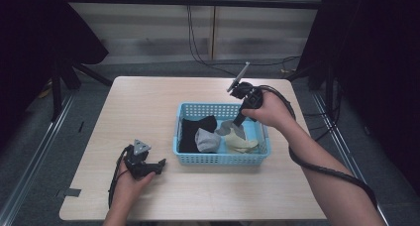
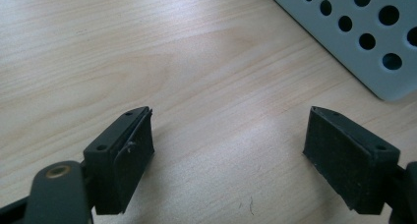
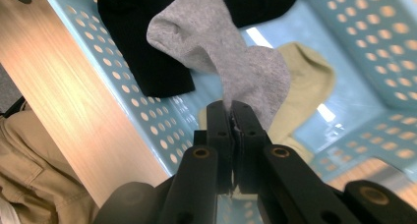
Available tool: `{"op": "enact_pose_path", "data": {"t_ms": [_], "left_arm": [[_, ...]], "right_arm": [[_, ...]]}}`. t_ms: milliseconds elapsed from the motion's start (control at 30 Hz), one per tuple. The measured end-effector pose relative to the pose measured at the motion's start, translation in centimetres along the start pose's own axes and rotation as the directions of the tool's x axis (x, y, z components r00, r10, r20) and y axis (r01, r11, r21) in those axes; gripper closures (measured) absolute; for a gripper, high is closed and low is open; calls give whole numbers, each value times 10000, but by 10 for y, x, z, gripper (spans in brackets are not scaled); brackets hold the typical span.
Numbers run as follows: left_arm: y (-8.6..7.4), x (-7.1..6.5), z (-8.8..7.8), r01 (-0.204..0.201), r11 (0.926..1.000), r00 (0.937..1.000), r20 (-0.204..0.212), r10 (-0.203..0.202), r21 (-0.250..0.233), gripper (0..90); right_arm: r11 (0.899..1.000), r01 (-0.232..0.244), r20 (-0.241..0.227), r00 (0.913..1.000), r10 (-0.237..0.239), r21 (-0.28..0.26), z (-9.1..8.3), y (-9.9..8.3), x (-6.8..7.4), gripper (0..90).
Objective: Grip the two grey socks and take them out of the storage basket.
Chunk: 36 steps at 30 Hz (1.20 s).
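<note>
Right gripper [image 3: 231,117] pinches the grey sock [image 3: 221,42] over the blue basket [image 3: 123,101] — pick step, next lift it clear — left gripper [image 2: 228,145] spread, idle.

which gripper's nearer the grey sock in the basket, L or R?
Right. The right gripper is over the blue basket with its jaws shut on the grey sock. The left gripper rests on the table outside the basket's left corner, jaws open and empty.
</note>
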<state>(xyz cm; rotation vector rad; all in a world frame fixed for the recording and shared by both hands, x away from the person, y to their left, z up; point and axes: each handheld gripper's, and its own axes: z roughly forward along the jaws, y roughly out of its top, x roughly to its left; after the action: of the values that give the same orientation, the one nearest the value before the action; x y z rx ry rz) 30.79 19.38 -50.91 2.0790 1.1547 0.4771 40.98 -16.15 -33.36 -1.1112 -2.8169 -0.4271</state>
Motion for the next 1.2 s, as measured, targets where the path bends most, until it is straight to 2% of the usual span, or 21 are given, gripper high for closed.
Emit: {"op": "enact_pose_path", "data": {"t_ms": [100, 133, 433, 733, 933, 1033, 1200], "left_arm": [[0, 0, 0, 1, 10000, 10000, 18, -1, 0, 182], [0, 0, 0, -2, 10000, 10000, 20, 2, 3, 182], [0, 0, 0, 36, 10000, 10000, 12, -36, -25, 182], [0, 0, 0, 36, 10000, 10000, -9, -36, -28, 181], [0, 0, 0, 37, 10000, 10000, -10, -37, -30, 182], [0, 0, 0, 41, 10000, 10000, -9, -41, -32, 181], [0, 0, 0, 38, 10000, 10000, 12, -38, -24, 181]], "right_arm": [[10000, -31, 46, 10000, 31, -48, -9, -2, -2, 879], [9999, -152, 49, 9999, 152, -59, -18, -5, -4, 879], [9983, -539, 28, 9985, 540, -211, -56, -22, -19, 879], [9936, -1002, 408, 9939, 1024, -530, -92, -45, -37, 879], [9881, -1295, 587, 9892, 1346, -830, -102, -60, -52, 879], [9838, -1589, 714, 9837, 1649, -826, -103, -68, -60, 879], [9818, -1741, 859, 9798, 1804, -761, -103, -80, -71, 879]]}}
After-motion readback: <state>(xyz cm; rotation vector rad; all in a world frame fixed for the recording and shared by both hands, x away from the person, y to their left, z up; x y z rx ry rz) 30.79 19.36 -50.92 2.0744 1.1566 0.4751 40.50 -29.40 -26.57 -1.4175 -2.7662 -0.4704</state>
